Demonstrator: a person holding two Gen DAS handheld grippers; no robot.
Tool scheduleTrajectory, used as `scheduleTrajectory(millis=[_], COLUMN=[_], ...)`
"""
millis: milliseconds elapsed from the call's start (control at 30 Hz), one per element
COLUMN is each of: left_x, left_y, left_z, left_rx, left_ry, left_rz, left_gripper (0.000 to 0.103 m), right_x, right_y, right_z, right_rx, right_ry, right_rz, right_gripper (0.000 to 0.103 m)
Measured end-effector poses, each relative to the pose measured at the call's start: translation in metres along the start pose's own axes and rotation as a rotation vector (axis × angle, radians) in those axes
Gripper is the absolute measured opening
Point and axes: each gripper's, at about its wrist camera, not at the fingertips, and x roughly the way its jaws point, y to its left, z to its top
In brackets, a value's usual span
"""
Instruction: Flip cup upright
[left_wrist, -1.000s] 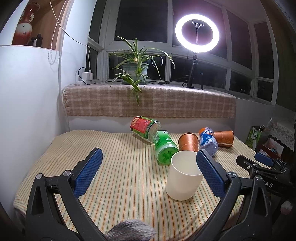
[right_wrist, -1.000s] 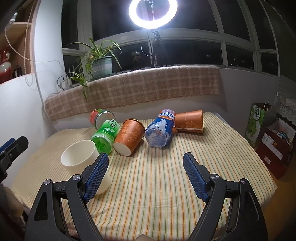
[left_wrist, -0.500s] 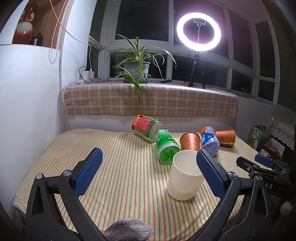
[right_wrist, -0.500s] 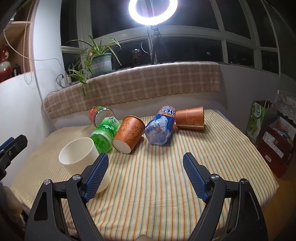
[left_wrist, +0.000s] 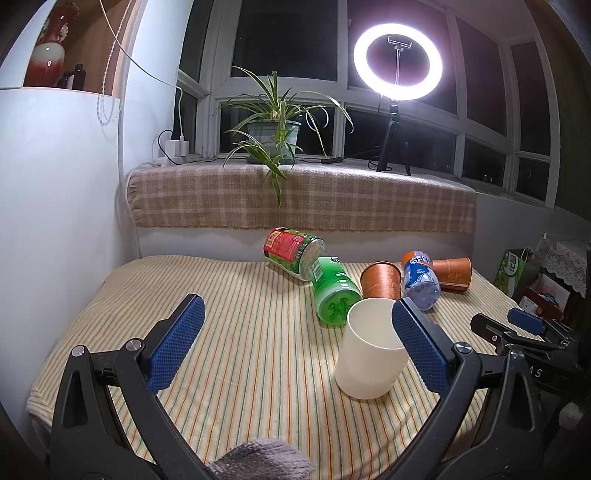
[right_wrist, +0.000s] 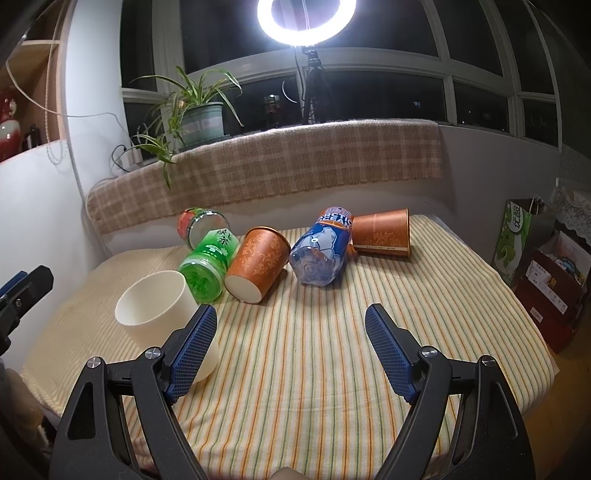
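Observation:
A white cup (left_wrist: 369, 350) stands upright on the striped tablecloth, its mouth up; it also shows in the right wrist view (right_wrist: 162, 314). My left gripper (left_wrist: 295, 343) is open and empty, and the cup sits just inside its right finger (left_wrist: 421, 350). My right gripper (right_wrist: 291, 350) is open and empty, with the cup just beyond its left finger (right_wrist: 192, 350). Two orange paper cups lie on their sides: a near one (right_wrist: 258, 264) (left_wrist: 380, 280) and a far one (right_wrist: 382, 232) (left_wrist: 452, 273).
A green bottle (right_wrist: 208, 264), a blue bottle (right_wrist: 325, 251) and a red-labelled jar (right_wrist: 201, 225) lie on their sides among the cups. A checked ledge with a potted plant (left_wrist: 275, 133) and a ring light (left_wrist: 397, 62) runs behind. Bags (right_wrist: 546, 258) stand right of the table.
Both views have shifted slightly; the cups and bottles have not moved on the cloth. Both grippers stay open and empty.

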Motion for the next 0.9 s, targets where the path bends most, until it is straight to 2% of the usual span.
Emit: scheduleTrajectory(millis=[900], left_x=[0.003], left_y=[0.006], left_z=[-0.004], left_rx=[0.001], left_ry=[-0.002], left_rz=[0.002], left_gripper=[0.103], right_x=[0.014], right_y=[0.002], right_z=[-0.008], right_rx=[0.004], right_ry=[0.048], right_rz=[0.007], right_gripper=[0.083])
